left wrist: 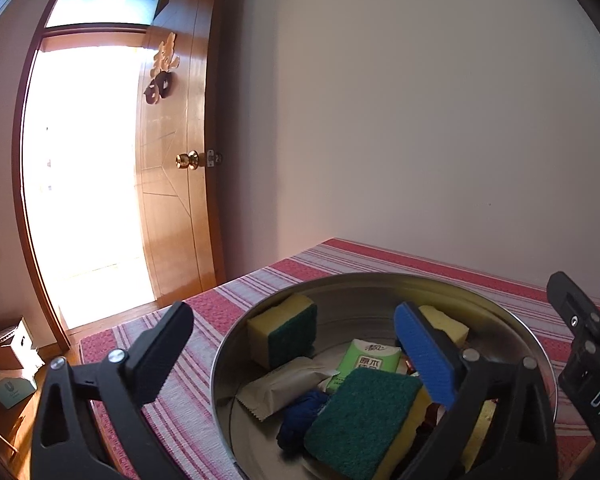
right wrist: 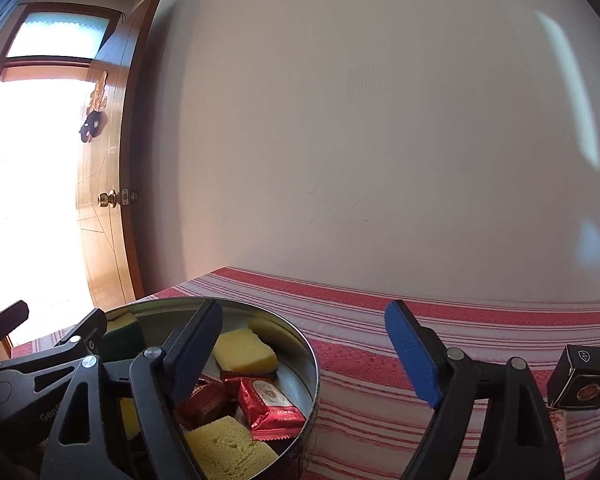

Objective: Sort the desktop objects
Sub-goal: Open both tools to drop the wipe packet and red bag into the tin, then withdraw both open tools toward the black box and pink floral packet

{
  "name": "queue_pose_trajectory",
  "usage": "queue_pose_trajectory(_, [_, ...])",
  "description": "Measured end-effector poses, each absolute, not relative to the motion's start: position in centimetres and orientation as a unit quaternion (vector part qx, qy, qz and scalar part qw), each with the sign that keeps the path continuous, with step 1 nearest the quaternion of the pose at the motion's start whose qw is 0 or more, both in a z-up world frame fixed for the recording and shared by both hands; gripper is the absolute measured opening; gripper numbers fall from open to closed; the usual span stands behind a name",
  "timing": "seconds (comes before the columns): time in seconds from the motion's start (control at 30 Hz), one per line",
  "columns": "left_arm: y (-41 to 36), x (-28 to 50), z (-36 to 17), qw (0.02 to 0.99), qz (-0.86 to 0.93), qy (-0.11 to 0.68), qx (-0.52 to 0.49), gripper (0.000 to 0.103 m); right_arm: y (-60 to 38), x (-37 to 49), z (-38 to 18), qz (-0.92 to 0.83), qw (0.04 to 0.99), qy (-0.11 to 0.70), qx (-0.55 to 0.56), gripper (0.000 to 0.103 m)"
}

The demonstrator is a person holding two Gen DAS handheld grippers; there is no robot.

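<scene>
Left wrist view: the left gripper (left wrist: 296,340) has its jaws spread wide with nothing between the pads; its black finger (left wrist: 160,354) hangs over the red-and-white striped cloth (left wrist: 204,312) covering the table, and its blue-padded finger (left wrist: 424,354) hangs over the round shiny metal tin (left wrist: 236,344). The tin sits near the table's left edge. Inside it, two yellow sponges with green scouring faces are visible: one (left wrist: 284,334) stands on edge at the far left wall, the other (left wrist: 364,420) lies tilted in front. One plain yellow sponge (left wrist: 448,324) shows behind the blue pad. There is also one green tissue packet (left wrist: 370,362), one beige sealed sachet (left wrist: 284,384) and one dark blue bundle of yarn (left wrist: 300,420). Part of the right gripper (left wrist: 592,344) enters at the right edge. A wooden door (left wrist: 176,184) stands open beyond the table.

Right wrist view: the right gripper (right wrist: 304,350) is also wide apart and empty, its black finger over the tin (right wrist: 312,372), its blue one over the cloth (right wrist: 380,360). Here the tin shows three plain yellow sponge pieces (right wrist: 244,352), one red foil packet (right wrist: 268,400) and one dark red packet (right wrist: 202,400). One small black box (right wrist: 584,376) stands on the cloth towards the table's right side, well apart from the tin.
</scene>
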State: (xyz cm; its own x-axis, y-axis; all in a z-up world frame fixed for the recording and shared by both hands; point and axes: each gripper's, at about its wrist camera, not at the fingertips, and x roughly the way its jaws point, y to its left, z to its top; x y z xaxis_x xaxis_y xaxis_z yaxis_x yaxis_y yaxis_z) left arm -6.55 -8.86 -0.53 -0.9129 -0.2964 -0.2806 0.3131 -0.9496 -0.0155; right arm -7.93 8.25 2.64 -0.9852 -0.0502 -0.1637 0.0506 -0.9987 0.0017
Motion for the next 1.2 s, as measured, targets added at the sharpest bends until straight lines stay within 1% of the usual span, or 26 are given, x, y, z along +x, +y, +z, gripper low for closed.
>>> queue_pose_trajectory(0.2, [-8.1, -6.3, -0.6, 0.157, -0.977, 0.029, 0.138, 0.102, 8.6, -7.2, 2.8, -0.998, 0.012, 0.001, 0.067, 0.094])
queue_pose_trajectory(0.5, [-8.1, -6.3, -0.6, 0.164, -0.976, 0.029, 0.139, 0.102, 9.7, -6.1, 3.1, -0.999, -0.004, -0.017, 0.047, 0.094])
queue_pose_trajectory(0.6, [-7.9, -6.2, -0.6, 0.162, -0.977, 0.029, 0.138, 0.102, 10.0, -5.9, 3.2, -0.999, -0.01, -0.022, 0.048, 0.097])
queue_pose_trajectory(0.93, [-7.6, -6.0, -0.6, 0.161, -0.977, 0.029, 0.137, 0.102, 10.7, -4.8, 3.3, -0.998, -0.034, -0.028, 0.036, 0.099])
queue_pose_trajectory(1.2, [-6.7, -5.4, -0.7, 0.149, -0.98, 0.029, 0.131, 0.102, 11.1, -3.4, 3.6, -0.998, -0.056, -0.007, 0.015, 0.1])
